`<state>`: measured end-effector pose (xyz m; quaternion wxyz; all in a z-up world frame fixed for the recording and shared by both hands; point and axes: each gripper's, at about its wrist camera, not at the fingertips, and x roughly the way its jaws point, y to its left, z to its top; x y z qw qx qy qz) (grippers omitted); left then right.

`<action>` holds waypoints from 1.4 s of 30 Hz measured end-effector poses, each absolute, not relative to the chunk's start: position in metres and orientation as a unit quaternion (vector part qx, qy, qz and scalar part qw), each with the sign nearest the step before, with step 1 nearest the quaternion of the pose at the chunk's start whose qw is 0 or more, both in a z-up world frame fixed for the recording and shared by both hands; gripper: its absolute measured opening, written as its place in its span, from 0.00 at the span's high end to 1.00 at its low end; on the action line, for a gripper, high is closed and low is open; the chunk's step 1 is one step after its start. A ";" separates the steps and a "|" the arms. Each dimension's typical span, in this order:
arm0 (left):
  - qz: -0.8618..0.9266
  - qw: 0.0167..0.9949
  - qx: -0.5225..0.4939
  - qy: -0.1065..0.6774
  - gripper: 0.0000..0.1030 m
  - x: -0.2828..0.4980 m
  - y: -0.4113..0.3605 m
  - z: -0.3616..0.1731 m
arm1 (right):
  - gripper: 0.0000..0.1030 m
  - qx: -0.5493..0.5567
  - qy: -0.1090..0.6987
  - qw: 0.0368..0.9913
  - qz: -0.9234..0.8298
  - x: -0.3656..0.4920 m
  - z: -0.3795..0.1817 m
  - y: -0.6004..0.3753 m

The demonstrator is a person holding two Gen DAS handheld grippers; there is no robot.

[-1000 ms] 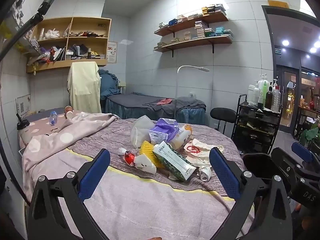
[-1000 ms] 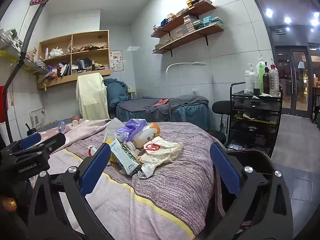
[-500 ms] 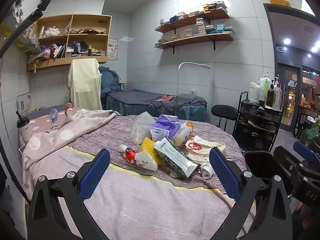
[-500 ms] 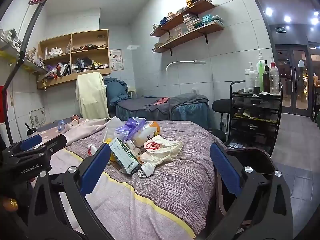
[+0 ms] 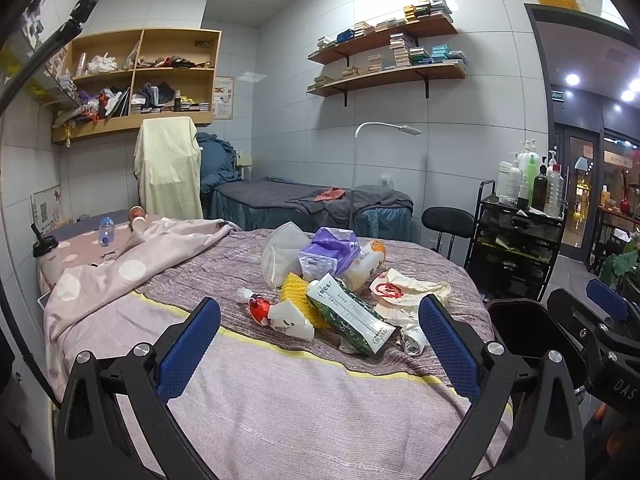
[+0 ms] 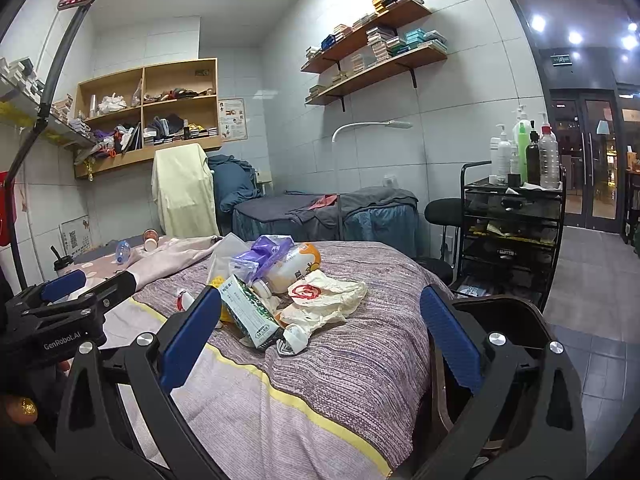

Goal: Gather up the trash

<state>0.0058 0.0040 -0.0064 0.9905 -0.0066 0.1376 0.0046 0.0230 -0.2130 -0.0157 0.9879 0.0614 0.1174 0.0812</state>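
- Trash pile (image 5: 332,284): a loose heap of litter on a bed, ahead of both grippers and touched by neither.
- Green carton (image 5: 350,314): lies on its side at the near edge of the heap, between the left gripper's two pads as that camera sees it.
- Crumpled paper bag (image 6: 324,300) with a red round mark: right side of the heap, beside the carton.
- Purple plastic bag (image 5: 330,252): on top, toward the far side, next to a pale bottle with an orange end (image 5: 366,264).
- Left gripper (image 5: 318,346): blue pads spread wide apart, holding nothing, hovering over the near part of the bed.
- Right gripper (image 6: 320,338): pads also wide apart and empty, to the right of the left one.
- Bed cover (image 5: 280,412): striped purple fabric with a yellow band, under the heap.
- Dark bin (image 6: 516,320): beside the bed, just behind the right gripper's right pad.
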 end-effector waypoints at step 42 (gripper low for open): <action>-0.001 0.989 -0.006 0.146 0.06 0.009 0.001 -0.012 | 0.05 0.060 0.124 0.987 0.082 0.025 -0.018 -0.208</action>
